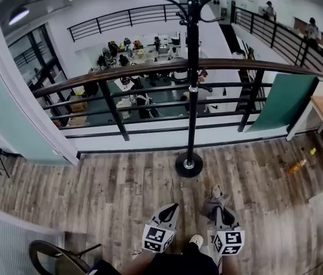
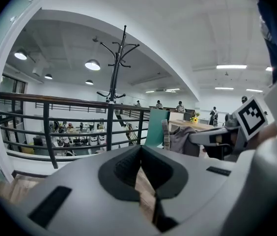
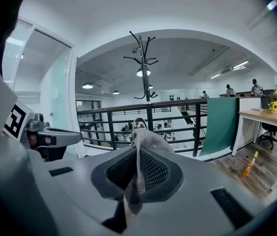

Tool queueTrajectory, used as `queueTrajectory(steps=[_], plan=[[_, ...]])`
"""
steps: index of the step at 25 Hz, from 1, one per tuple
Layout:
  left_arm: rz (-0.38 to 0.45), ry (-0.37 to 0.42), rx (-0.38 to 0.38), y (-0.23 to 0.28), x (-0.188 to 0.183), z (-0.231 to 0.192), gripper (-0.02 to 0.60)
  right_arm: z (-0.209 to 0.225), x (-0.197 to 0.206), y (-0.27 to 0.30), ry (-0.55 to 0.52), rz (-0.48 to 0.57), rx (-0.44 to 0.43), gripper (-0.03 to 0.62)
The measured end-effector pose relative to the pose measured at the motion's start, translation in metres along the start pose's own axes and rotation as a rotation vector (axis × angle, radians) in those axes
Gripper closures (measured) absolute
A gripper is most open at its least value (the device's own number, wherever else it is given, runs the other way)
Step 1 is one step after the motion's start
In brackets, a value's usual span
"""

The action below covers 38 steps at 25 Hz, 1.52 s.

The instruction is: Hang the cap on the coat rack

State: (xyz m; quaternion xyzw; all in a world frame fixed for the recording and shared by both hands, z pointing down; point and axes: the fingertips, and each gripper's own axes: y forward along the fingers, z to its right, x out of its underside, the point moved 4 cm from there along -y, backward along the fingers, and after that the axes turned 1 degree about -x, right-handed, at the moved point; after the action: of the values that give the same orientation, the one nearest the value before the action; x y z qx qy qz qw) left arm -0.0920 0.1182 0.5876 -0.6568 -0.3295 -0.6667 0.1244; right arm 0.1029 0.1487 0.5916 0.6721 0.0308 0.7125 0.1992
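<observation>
— What's in front of you?
— One coat rack (image 1: 191, 96). Only my head view shows its base on the floor (image 1: 121, 193). One cap (image 3: 146, 137), two grippers.
— Jaws?
— My right gripper (image 1: 223, 215) pinches the cap, plain in its own view. My left gripper (image 1: 171, 212) is closed and empty.

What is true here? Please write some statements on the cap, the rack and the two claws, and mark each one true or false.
1. The right claw is shut on the cap. True.
2. The cap hangs on the rack. False: its hooks are bare, and the cap is in the right claw.
3. The left claw holds nothing. True.
4. The rack lies flat on the floor. False: it stands upright by the railing.
</observation>
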Motion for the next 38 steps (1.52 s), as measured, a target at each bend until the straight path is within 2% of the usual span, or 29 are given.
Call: queueTrajectory(steps=[6, 13, 17, 25, 27, 31, 38], plan=[[-0.006, 0.0, -0.056, 0.032, -0.005, 0.021, 0.578, 0.039, -0.006, 0.014, -0.008, 0.0, -0.067, 0.571], [-0.021, -0.009, -0.039, 0.062, -0.007, 0.052, 0.578, 0.067, -0.007, 0.018, 0.003, -0.013, -0.091, 0.571], [-0.011, -0.021, -0.044, 0.072, -0.016, 0.055, 0.578, 0.083, -0.013, 0.023, 0.022, -0.011, -0.079, 0.571], [-0.002, -0.063, -0.087, 0.1, -0.019, 0.031, 0.578, 0.104, -0.027, 0.047, 0.04, 0.002, -0.066, 0.569], [-0.002, -0.067, -0.093, 0.111, -0.023, 0.022, 0.578, 0.107, -0.032, 0.06, 0.017, -0.003, -0.06, 0.569], [0.029, -0.075, -0.077, 0.139, -0.04, 0.004, 0.578, 0.119, -0.041, 0.085, 0.009, -0.022, -0.038, 0.569], [0.071, -0.096, -0.078, 0.199, -0.066, -0.051, 0.578, 0.14, -0.072, 0.155, 0.012, -0.016, -0.012, 0.569]])
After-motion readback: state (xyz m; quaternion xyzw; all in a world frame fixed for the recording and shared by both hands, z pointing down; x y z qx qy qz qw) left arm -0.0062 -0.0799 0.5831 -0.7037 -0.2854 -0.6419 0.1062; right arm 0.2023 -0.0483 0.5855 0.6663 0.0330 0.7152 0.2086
